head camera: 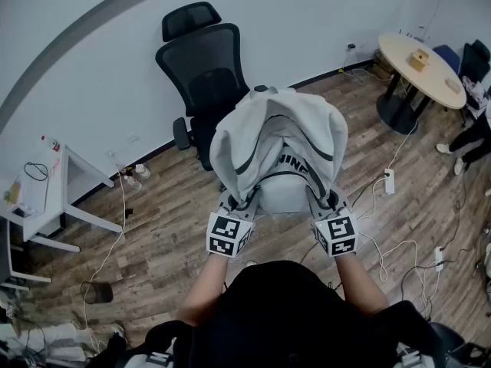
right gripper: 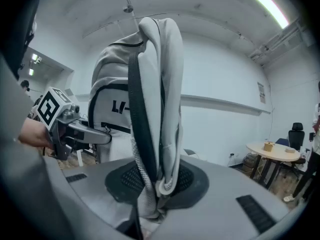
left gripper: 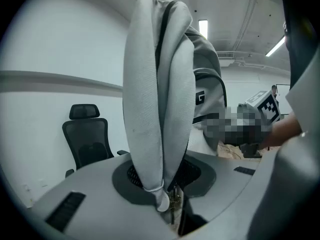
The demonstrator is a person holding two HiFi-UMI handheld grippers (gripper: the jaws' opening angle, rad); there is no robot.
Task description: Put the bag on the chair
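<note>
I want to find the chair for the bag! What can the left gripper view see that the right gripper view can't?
Only the left gripper view shows the black office chair with the headrest, standing by the wall. Only the right gripper view shows the round table with a small box on it. Both show the gray bag held up in front. The left gripper is pinching one strap, and the right gripper is pinching the other.
</note>
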